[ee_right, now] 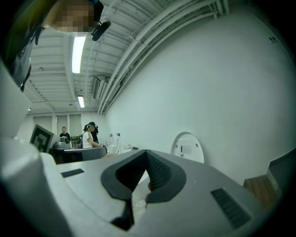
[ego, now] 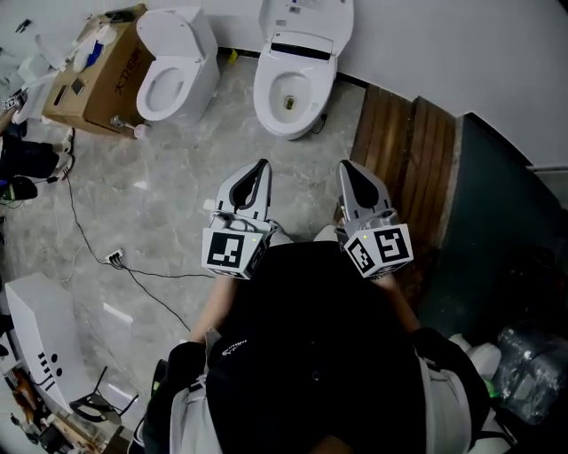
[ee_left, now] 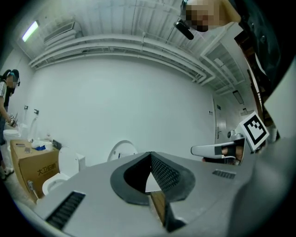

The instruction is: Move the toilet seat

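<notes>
Bright, even light comes from ceiling strips (ee_right: 78,48) at eleven o'clock in my right gripper view. Shadows on the pale floor (ego: 133,195) are soft. Both gripper views bulge and blacken toward their rims.

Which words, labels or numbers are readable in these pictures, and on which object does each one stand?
"大卫": red print on the side of the brown cardboard box; the characters after these are too blurred to read.
Label on the raised white toilet lid: too small to read.
</notes>
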A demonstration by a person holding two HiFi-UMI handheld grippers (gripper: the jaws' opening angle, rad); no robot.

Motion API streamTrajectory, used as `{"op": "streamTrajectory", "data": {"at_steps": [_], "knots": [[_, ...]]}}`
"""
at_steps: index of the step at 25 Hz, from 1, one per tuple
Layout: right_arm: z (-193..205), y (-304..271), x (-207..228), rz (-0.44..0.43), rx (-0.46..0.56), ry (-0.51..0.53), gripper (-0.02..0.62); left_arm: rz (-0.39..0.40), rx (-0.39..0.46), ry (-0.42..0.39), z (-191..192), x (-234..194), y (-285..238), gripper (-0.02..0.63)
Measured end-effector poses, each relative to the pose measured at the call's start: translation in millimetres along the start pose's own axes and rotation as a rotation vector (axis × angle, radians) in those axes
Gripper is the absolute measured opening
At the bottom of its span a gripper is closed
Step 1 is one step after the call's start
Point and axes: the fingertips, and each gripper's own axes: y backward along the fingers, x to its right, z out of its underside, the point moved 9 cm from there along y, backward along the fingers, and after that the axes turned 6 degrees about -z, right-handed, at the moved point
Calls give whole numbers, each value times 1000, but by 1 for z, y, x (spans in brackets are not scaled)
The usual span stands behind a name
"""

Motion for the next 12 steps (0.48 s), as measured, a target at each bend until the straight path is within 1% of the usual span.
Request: {"op": "streamTrajectory", "data": {"at_steps": [3, 7, 12], "knots": [[4, -13, -9, 19, -7, 0, 9, 24, 1, 3, 0, -17, -2, 9], [5, -23, -13, 39, -14, -4, 9, 44, -22, 15, 5, -30, -9, 9], [7, -34, 0, 69, -36, -9, 9, 80, -27, 20, 7, -34, -29, 9]]}}
